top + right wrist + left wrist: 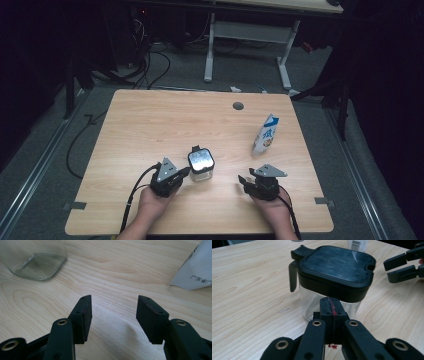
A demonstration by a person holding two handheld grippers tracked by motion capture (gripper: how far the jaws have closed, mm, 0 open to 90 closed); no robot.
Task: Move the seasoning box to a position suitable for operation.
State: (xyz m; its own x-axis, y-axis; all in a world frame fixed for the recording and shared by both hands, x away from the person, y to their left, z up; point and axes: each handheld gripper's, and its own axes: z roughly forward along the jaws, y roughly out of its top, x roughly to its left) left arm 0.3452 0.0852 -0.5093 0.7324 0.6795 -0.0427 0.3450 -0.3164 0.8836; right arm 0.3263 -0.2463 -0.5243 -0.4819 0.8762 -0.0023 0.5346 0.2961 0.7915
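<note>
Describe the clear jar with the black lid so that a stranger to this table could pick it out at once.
Start at the wooden table and look to its near edge, between the person's two hands. The jar stands there, just in front of the left tool, whose jaws are shut. Unlike the white and blue carton farther right, it is squat, see-through glass with a black, flat, hinged lid.

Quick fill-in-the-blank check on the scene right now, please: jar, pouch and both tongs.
1. The left tongs, right by the clear jar, have their jaws ____.
2. The jar's black lid is ____ the jar.
3. The right tongs have open jaws with ____ between them.
4. The white and blue pouch stands to the ____ of the jar in the high view.

Missing words: shut; on; nothing; right
</note>
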